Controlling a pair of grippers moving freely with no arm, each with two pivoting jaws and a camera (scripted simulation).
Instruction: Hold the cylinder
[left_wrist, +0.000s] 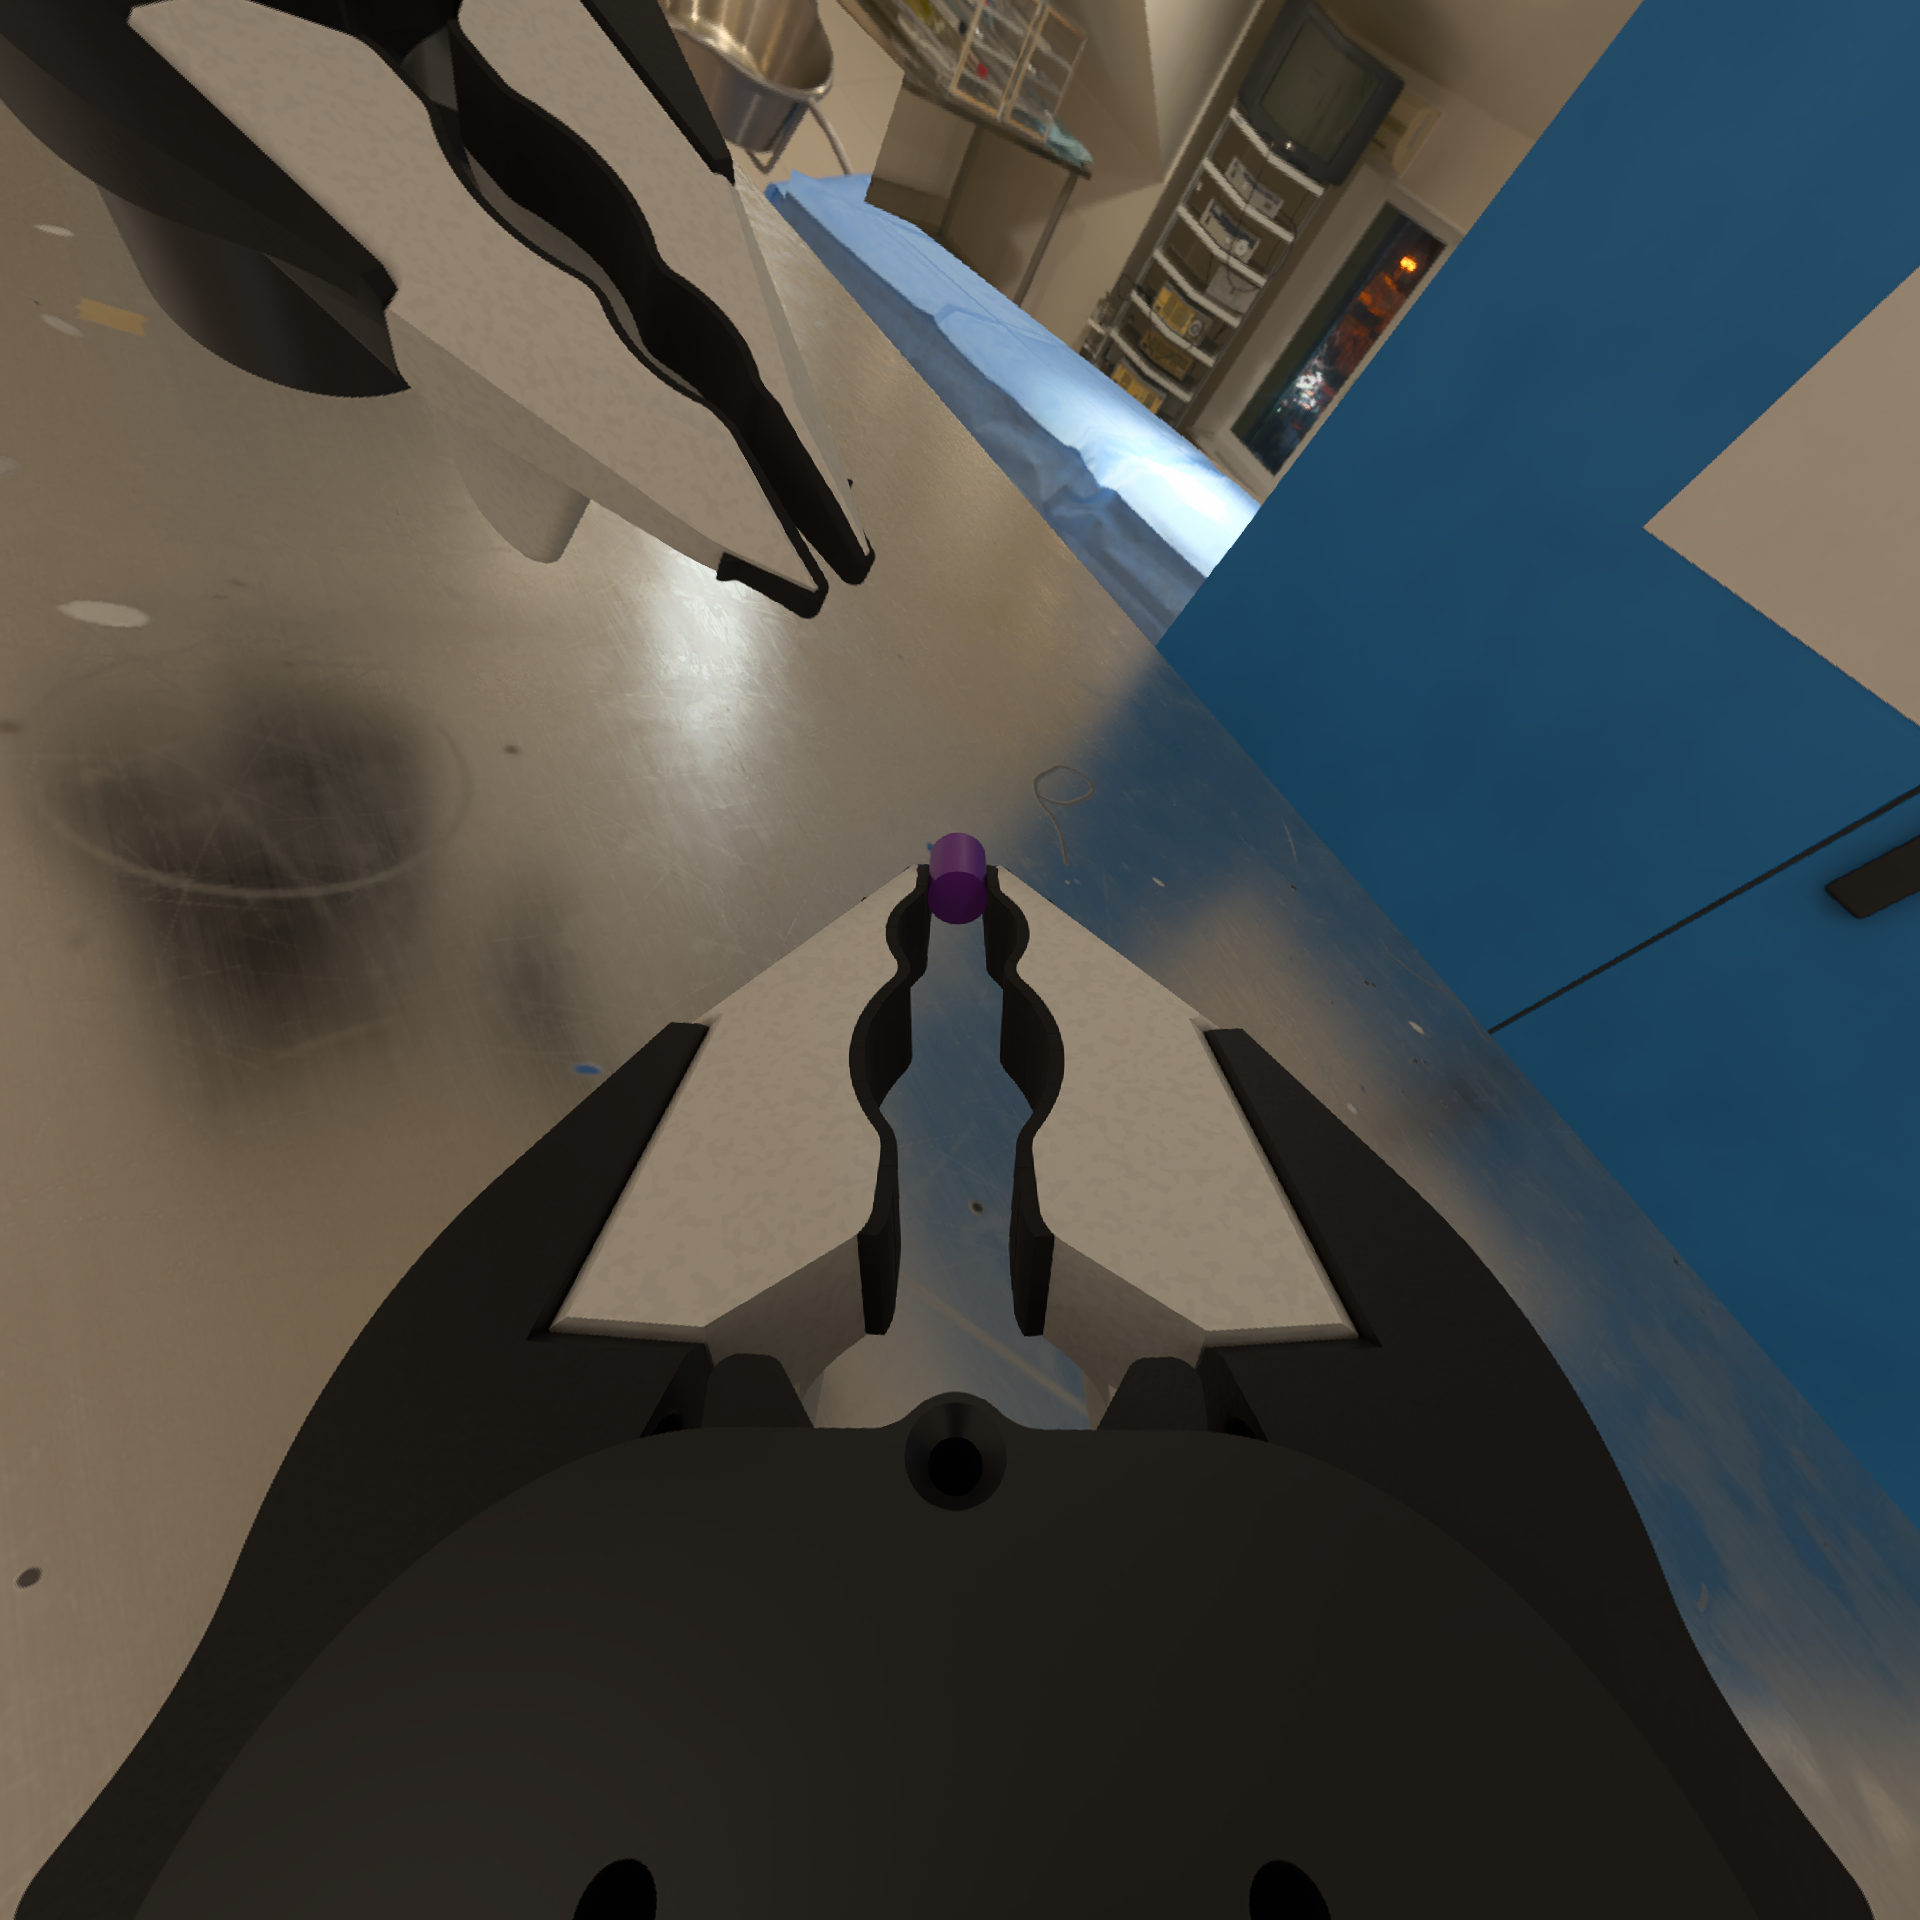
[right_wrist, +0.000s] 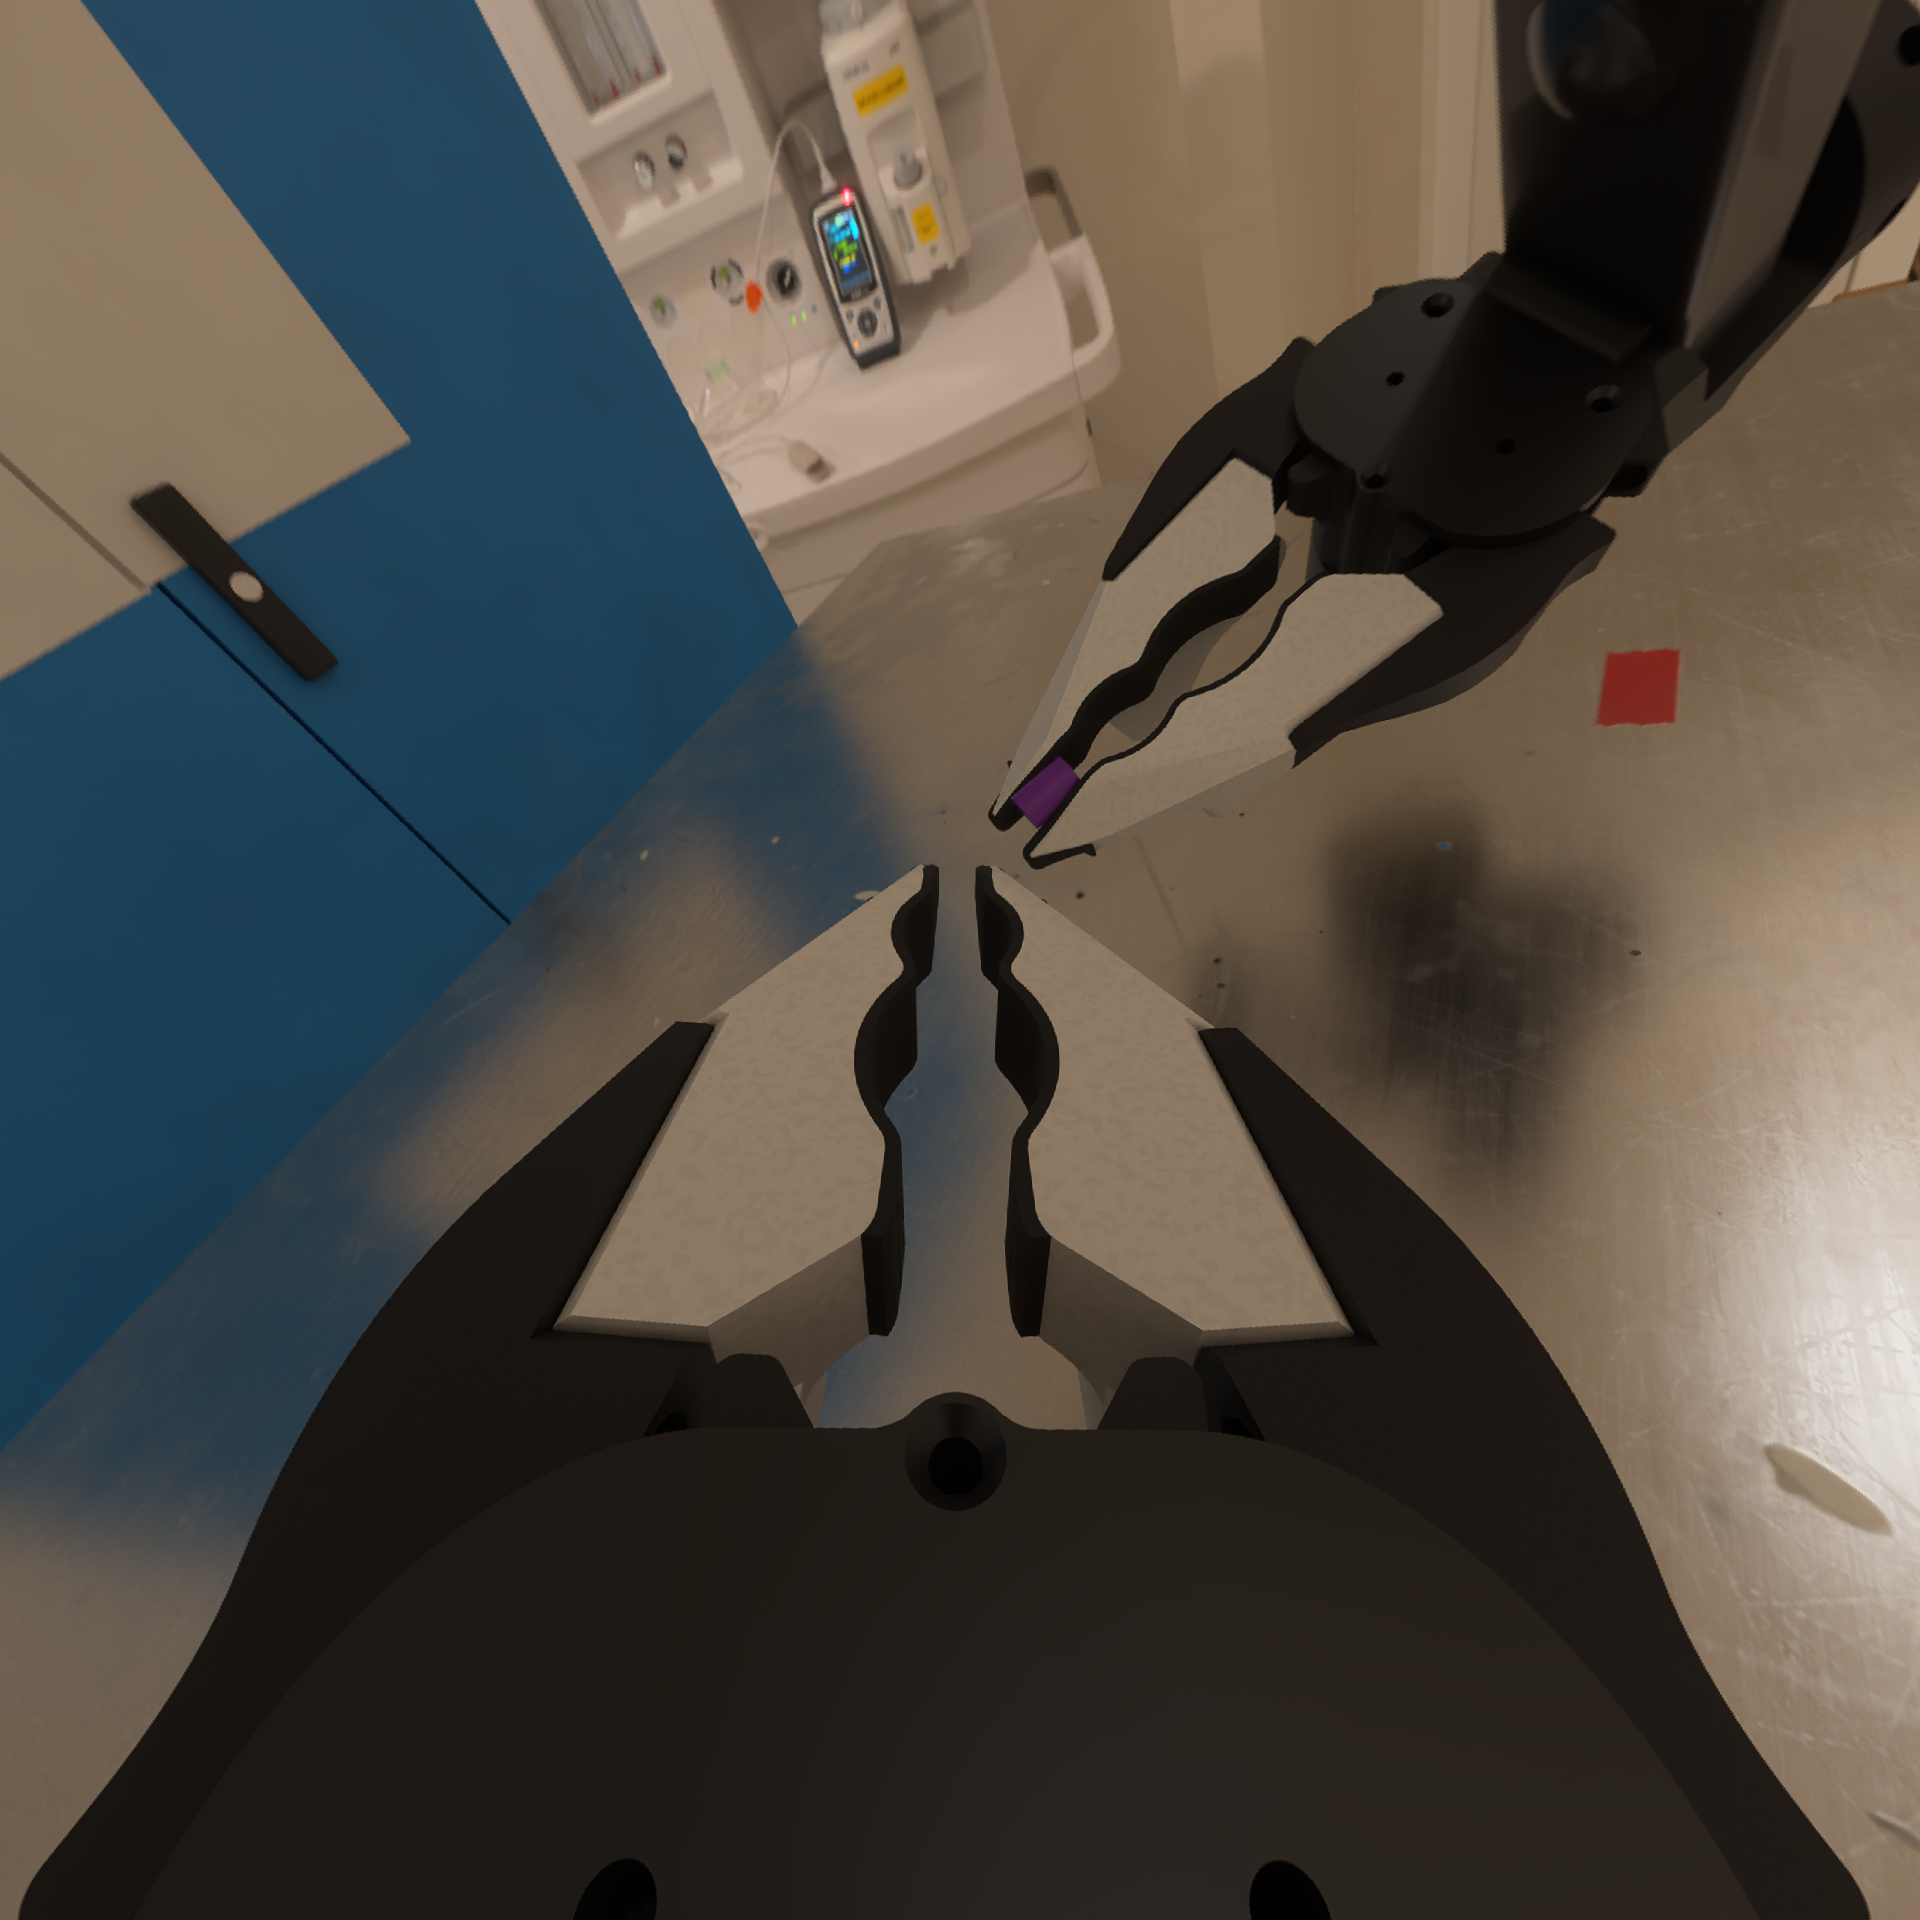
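**A:** quick q, where's the cylinder (left_wrist: 956, 879) rn? Task is just "hold the cylinder", so is it done or nah?

**B:** Pretty much there imo. The little purple cylinder sits right at the tips of the left gripper (left_wrist: 956, 883), pinched between the two fingertips. From the other side you can see it too (right_wrist: 1042, 792), wedged near the very end of the fingers with the gripper (right_wrist: 1023, 826) tilted down toward the table (right_wrist: 1558, 1143). Looks lifted just off the table, but tbh I can't tell for sure if it's clear or touching.

**A:** and the right one?

**B:** Right gripper (right_wrist: 956, 878) has nothing in it. Fingers are nearly together with a thin gap at the tips, so basically clenched on air. Its tips are just beside the cylinder, a bit below and left of it in its own cam. In the left cam the right gripper (left_wrist: 826, 582) sits up and left of the cylinder, a bit apart.

**A:** so what's left?

**B:** Mostly keeping the grip steady. The hold is way out at the fingertips, not in the wavy notches further back, so I'd guess it could slip if bumped. Idk if the right gripper is meant to help; nothing here says so. Red patch (right_wrist: 1640, 686) sits well off to the right of the cylinder, prob unrelated.
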